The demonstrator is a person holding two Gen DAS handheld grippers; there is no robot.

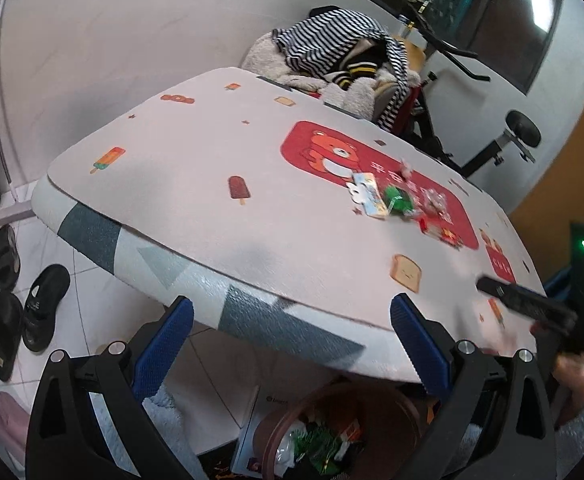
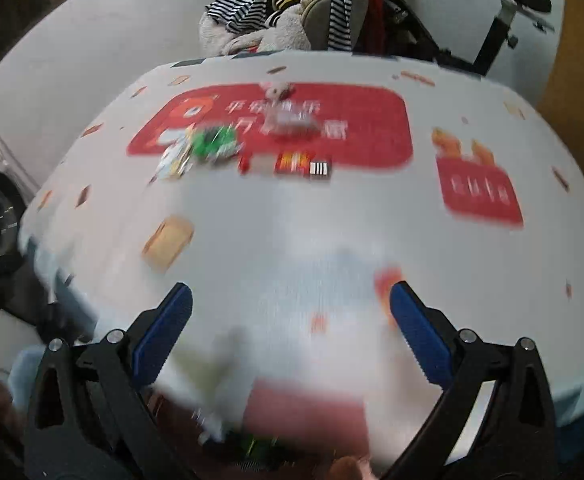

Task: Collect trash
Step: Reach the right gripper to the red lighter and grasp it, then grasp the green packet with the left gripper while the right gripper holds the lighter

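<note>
Green wrapper [image 1: 399, 198] and other snack wrappers [image 2: 287, 165] lying mid-table, brown bin [image 1: 372, 408] below the edge. Both grippers [image 1: 292, 344] [image 2: 292, 328] wide apart, holding nothing. Probably between pickups; next, reaching to the wrappers.

Clearances and obstructions around the worktop [image 1: 211, 184].

The near half of the worktop lies bare; wrappers [image 1: 396, 200] cluster on the red panel [image 2: 372, 128] toward the far side. A heap of clothes [image 1: 332, 60] crowds the far edge, with an exercise bike [image 1: 492, 148] behind. Below the near edge, a brown bin [image 1: 332, 428] stands open-topped; shoes [image 1: 39, 304] occupy the floor at left.
</note>
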